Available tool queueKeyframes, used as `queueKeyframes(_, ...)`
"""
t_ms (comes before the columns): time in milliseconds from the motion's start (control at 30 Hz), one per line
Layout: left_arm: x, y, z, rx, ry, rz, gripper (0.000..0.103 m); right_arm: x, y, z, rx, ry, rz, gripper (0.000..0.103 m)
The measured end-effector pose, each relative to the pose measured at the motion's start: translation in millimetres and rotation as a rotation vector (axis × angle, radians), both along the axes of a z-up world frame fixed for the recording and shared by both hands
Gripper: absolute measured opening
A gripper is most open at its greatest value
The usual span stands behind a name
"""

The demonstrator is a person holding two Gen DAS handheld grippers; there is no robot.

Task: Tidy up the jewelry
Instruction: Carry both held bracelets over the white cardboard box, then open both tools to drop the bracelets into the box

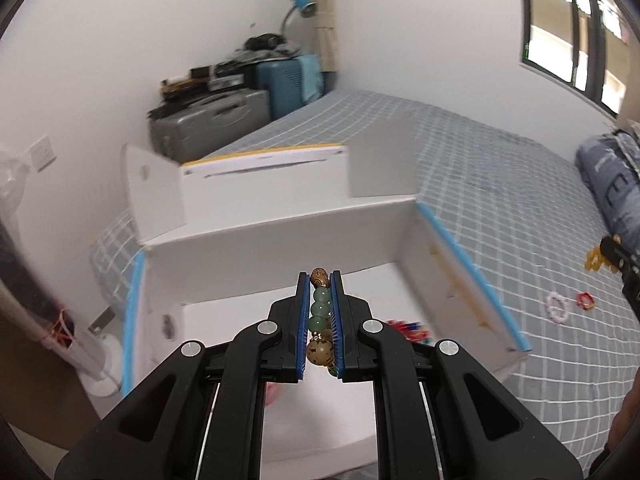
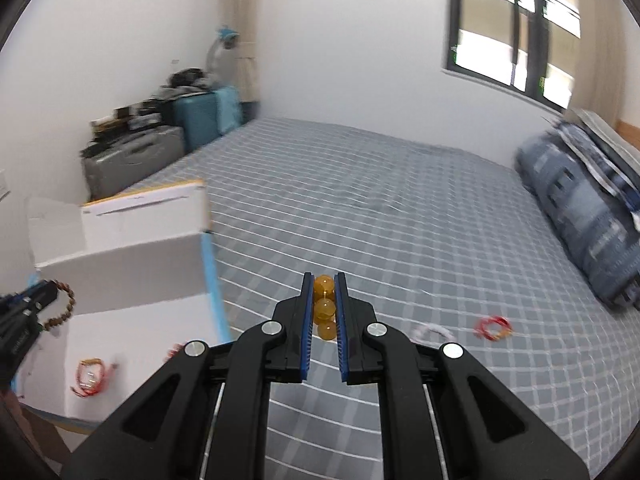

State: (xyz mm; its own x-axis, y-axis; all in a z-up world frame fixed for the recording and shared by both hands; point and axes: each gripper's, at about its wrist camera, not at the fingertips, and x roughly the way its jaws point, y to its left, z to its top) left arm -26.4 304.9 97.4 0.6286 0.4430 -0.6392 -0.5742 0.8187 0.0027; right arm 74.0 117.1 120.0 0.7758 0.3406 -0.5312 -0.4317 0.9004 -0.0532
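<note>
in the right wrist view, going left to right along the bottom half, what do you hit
left gripper with a brown bead bracelet → red bracelet in the white box → right gripper clamping amber beads → white bracelet → red bracelet on the bed

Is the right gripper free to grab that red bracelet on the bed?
Probably not yet: the right gripper is shut on amber beads. The red bracelet itself lies unobstructed on the bed.
</note>
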Motion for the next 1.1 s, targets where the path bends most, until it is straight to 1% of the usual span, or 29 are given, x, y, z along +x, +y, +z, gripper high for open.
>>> queueKeyframes(100,-12.3,21.8,-5.2,-0.014,0.014,0.04,0.01,-12.7,38.1,1.3,-0.005,-0.025,0.077,0.009)
queueKeyframes(233,-26.2,44.3,-13.8,-0.035,0.038,0.077,0.01,-29.4,82.3,0.5,-0.007,-0.036,0.188,0.009)
queueKeyframes(300,-30.9,52.6,-20.2,-0.044,0.055,0.09,0.01,-38.2,101.6,-2.7,-0.027,-0.04,0.229,0.009)
queueKeyframes(467,-40.1,73.8,-37.7,-0.098,0.08,0.119,0.01,-54.4,142.0,-21.2,-0.071,-0.003,0.297,0.009)
queueKeyframes(600,-41.4,78.8,-52.7,-0.115,0.109,0.126,0.01,-56.1,160.3,-38.2,-0.109,0.053,0.321,0.009)
queueKeyframes(733,-43.6,81.3,-64.7,-0.145,0.13,0.131,0.01,-54.0,173.2,-58.0,-0.136,0.132,0.336,0.009)
queueKeyframes(867,-41.3,84.0,-75.5,-0.173,0.158,0.125,0.01,-52.7,182.7,-74.6,-0.177,0.176,0.337,0.009)
queueKeyframes(1000,-41.5,86.3,-77.6,-0.188,0.171,0.132,0.01,-46.7,185.8,-89.0,-0.2,0.229,0.328,0.009)
queueKeyframes(1100,-39.8,85.0,-78.4,-0.178,0.186,0.137,0.01,-43.5,187.2,-94.4,-0.208,0.252,0.325,0.009)
